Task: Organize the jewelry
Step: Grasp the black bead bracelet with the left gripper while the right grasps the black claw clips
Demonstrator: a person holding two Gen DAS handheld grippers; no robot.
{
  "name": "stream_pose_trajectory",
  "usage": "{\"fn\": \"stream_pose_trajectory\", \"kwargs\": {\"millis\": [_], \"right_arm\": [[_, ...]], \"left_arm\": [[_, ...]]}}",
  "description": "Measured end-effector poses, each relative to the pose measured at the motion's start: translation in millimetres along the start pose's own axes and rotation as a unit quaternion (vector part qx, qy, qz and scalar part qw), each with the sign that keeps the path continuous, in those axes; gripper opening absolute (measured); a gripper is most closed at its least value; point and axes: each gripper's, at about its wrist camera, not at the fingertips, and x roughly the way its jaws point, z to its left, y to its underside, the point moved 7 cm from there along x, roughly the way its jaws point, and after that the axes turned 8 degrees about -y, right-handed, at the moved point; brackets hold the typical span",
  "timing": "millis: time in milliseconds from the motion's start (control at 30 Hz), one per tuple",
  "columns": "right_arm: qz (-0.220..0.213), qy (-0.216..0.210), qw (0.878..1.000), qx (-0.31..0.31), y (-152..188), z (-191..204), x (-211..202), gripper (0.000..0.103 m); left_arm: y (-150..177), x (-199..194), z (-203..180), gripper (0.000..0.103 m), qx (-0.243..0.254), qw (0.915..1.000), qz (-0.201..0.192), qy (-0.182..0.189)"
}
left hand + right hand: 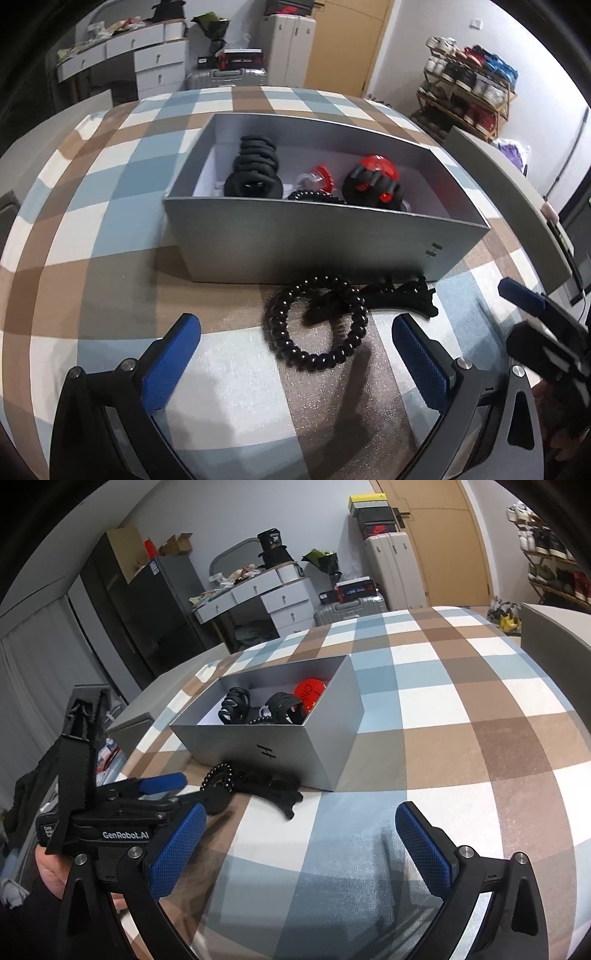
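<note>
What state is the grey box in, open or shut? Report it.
Open. The grey box has no lid on; hair ties and a red clip show inside from above.

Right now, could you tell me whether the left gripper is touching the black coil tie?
Apart. The left wrist view shows the left gripper open, with bare cloth between each pad and the coil tie.

— What can't you make out in the grey box [306,251]?

— Its near wall hides the lower parts of the hair ties [255,170] and the red clip [373,181].

— And in front of it?

— The black clip [402,297] is blurred (its shape unclear), and from the right wrist the left tongs [162,790] cover part of the spiral hair tie [219,777].
</note>
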Motion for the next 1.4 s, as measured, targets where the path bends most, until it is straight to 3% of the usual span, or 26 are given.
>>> {"fn": "stream_pose_trajectory", "kwargs": {"millis": [200, 367, 467, 900, 1167, 1400], "right_arm": [[0.0, -0.006, 1.0, 0.01, 0.3, -1.9, 0.1, 0.103], [0.001, -0.004, 1.0, 0.01, 0.7, -1.4, 0.1, 0.103], [0.003, 0.0, 1.0, 0.01, 0.9, -1.5, 0.8, 0.103], [0.056, 0.023, 0.998, 0.004, 6.4, 20.4, 31.9, 0.103], [0.077, 0.073, 0.994, 0.009, 1.8, 33.7, 69.4, 0.103], [0.098, 0.134, 0.985, -0.034, -0.9, 48.7, 96.4, 0.103]], "left_arm": [[-0.4, -0.5, -6.5, 0.097, 0.023, 0.9997, 0.003, 0.003], [-3.2, -2.9, -5.9, 0.054, 0.033, 0.9994, -0.003, -0.013], [-2.7, -5.2, -6.2, 0.041, 0.033, 0.9995, -0.002, -0.001], [7.0, -52.3, 30.0, 0.035, -0.012, 0.9978, -0.065, -0.004], [14.8, -63.9, 57.8, 0.033, -0.028, 0.9958, -0.087, -0.01], [22.4, -62.2, 70.6, 0.033, -0.044, 0.9954, -0.085, -0.001]]}}
